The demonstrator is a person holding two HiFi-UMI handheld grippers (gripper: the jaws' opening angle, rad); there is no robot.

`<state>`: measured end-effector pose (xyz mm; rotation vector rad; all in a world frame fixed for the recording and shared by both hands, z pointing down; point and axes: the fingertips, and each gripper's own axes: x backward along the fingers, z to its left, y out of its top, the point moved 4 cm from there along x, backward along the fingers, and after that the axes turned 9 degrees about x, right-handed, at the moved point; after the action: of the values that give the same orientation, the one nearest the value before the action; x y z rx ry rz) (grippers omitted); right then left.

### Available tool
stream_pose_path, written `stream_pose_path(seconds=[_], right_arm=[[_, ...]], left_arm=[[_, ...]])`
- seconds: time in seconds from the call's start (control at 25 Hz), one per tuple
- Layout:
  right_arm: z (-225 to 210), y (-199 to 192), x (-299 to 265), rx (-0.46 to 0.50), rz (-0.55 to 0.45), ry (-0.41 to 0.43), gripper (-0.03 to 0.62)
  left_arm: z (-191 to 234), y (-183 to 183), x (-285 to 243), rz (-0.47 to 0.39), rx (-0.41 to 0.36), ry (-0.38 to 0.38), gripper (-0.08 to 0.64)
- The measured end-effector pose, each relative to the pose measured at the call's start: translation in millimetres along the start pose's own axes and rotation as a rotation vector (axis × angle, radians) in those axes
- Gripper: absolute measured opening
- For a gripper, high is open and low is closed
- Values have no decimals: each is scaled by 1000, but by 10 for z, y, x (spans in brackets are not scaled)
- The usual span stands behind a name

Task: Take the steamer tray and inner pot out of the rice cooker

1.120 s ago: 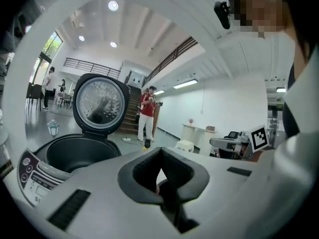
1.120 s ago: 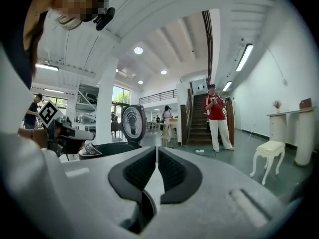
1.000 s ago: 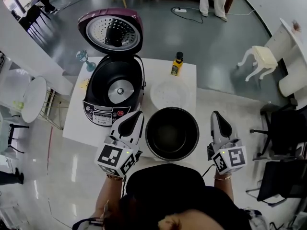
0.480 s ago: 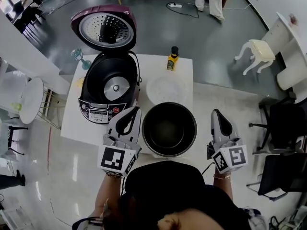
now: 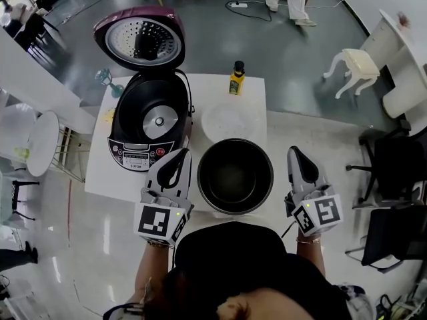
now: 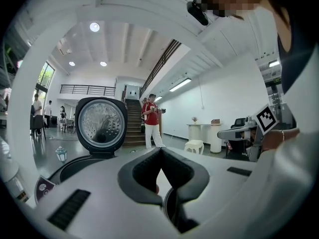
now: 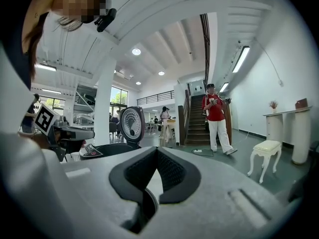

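- Inner pot (image 5: 235, 176) stands out of the rice cooker (image 5: 152, 129), near the front edge of the white counter (image 5: 257, 93).
- Steamer tray (image 5: 230, 121) lies just behind the pot, right of the open-lidded cooker; a yellow bottle (image 5: 236, 79) stands at the far edge.
- Left hand-held gripper (image 5: 180, 155) and right hand-held gripper (image 5: 294, 153) flank the pot, jaws pressed together, holding nothing.

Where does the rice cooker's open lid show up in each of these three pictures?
Head view: the lid stands upper left, behind the rice cooker.
Left gripper view: lid left of centre, facing the camera.
Right gripper view: lid small, left of centre.
Shared landmark: the white stool, right of the lid in all three.
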<state>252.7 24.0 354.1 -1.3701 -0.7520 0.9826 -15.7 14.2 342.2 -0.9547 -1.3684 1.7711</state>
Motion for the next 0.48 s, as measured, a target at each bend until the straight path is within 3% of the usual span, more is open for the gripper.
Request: stream_pose_path(seconds=[0.48], right_arm=[[43, -50, -43, 55, 27, 26, 5]], left_arm=[[42, -83, -38, 10, -18, 11, 3]])
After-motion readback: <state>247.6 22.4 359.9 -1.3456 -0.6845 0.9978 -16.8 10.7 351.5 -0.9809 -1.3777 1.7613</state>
